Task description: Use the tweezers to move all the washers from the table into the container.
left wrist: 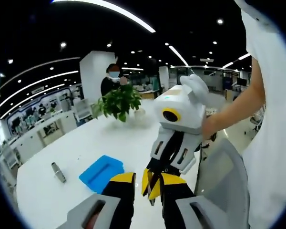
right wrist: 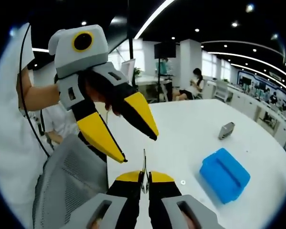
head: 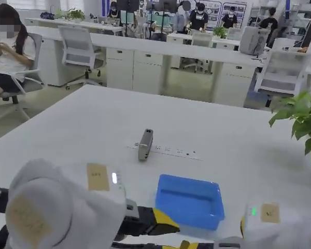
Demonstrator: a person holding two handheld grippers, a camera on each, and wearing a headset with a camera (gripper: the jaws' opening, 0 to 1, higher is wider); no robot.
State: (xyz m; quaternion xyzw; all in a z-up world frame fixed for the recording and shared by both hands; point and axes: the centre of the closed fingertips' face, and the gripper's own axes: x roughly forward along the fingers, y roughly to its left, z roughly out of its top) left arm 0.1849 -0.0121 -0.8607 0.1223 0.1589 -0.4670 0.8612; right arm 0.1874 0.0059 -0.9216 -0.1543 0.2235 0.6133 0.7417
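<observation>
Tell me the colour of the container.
The container is blue, seen best in the head view.

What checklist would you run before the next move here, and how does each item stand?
1. Thin metal tweezers held by the right tool: ok, its jaws are shut on them.
2. Left tool free: ok, jaws apart, nothing held.
3. Blue rectangular plastic container ready on the white table: ok, upright and open-topped.
4. Washers located: one small ring-shaped washer lies between right tool and container; others cannot tell.
5. Tweezers' tips aligned: cannot tell, too thin.
6. Left tool clear of the tweezers: probably not ok, it hangs close over their tips.
</observation>
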